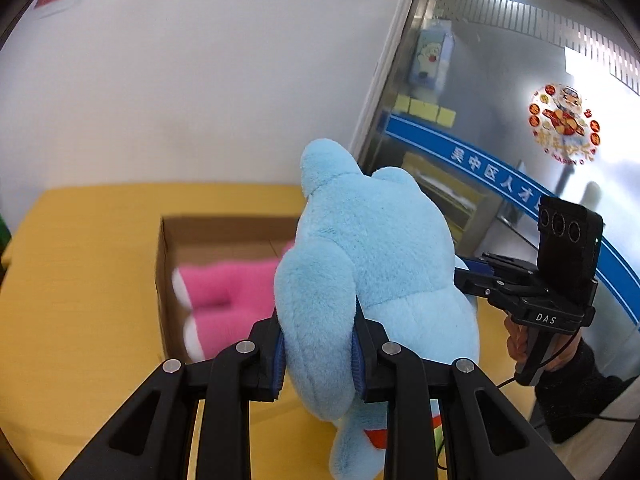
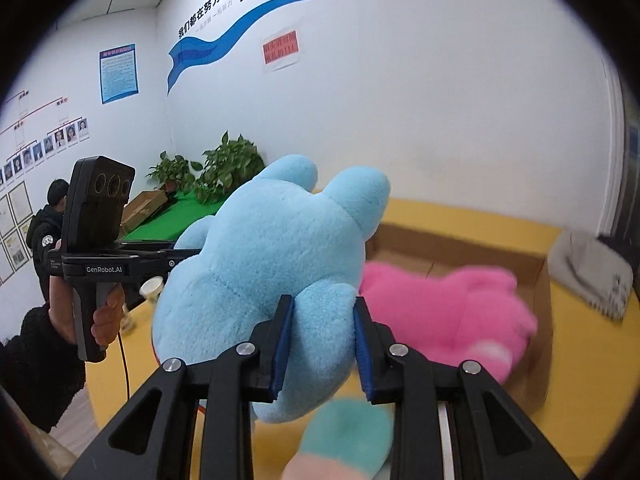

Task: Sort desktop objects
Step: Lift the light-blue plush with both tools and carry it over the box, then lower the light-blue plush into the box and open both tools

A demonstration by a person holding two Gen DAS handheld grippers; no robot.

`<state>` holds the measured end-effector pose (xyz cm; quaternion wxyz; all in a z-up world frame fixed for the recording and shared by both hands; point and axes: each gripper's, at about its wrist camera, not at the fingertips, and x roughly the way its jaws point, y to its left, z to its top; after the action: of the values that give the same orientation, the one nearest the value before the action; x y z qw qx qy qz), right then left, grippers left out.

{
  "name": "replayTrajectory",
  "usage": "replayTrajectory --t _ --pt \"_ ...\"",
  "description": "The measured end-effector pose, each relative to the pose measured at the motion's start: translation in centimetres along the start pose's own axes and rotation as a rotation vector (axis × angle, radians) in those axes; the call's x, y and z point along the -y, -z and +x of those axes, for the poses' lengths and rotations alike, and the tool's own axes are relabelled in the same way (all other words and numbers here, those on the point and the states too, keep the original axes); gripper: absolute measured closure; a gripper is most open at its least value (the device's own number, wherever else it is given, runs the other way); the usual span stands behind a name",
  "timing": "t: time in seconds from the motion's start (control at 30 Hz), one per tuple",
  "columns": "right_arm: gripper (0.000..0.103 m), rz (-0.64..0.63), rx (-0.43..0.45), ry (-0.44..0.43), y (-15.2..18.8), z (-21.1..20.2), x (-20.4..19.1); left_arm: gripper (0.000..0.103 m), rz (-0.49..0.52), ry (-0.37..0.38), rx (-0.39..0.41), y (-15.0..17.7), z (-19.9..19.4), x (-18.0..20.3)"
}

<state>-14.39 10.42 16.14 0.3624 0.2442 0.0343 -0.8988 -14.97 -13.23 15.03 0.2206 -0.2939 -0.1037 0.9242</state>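
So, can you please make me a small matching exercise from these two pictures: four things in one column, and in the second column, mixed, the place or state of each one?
Things:
1. blue plush toy
2. pink plush toy
3. cardboard box
4. grey cloth

Places or states:
A. lying inside the box
B. standing open on the yellow table
C. gripped by both the left gripper and the right gripper
D. lying on the table outside the box, to its right

Pairs: 1-C, 2-A, 3-B, 4-D
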Motion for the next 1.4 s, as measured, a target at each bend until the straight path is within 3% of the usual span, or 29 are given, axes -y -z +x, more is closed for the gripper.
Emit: replayTrajectory --t 0.17,0.23,0.4,0.57,0.87,1.03,1.23,1.4 --pt "0.076 -0.054 -0.015 0.012 -8.1 7.4 5.7 0.076 0.016 -0.036 0.044 -8.5 4.8 -4.4" --pt "0.076 -0.054 -0.018 0.014 -10.6 11.0 8.2 0.076 -0.008 -0.058 0.024 -10.9 8.4 -7.5" --pt "0.078 -0.027 -0.032 0.003 -13.4 18.9 13.2 0.076 -0.051 -0.107 -0.048 -13.3 16.4 -13.5" --pt "0.079 0.009 -0.147 0.016 -11.3 26.5 16.7 0.076 -0.096 -0.147 -0.136 -11.5 22.5 -17.9" --pt "0.079 0.152 -0.380 -0.029 -5.0 36.2 20.7 0.077 -0.135 -0.206 -0.296 -7.8 28.3 -21.8" --pt "0.078 0.167 -0.431 -0.044 -4.1 37.3 20.9 0.076 -0.126 -0.240 -0.338 -6.9 29.3 -21.1" --pt "0.073 0.120 -0.549 -0.018 -2.2 38.4 19.6 0.079 -0.090 -0.284 -0.369 -5.8 29.1 -20.1" --pt "0.073 0.110 -0.567 -0.037 -1.1 37.7 19.0 0.079 -0.099 -0.282 -0.374 -4.9 27.9 -20.1"
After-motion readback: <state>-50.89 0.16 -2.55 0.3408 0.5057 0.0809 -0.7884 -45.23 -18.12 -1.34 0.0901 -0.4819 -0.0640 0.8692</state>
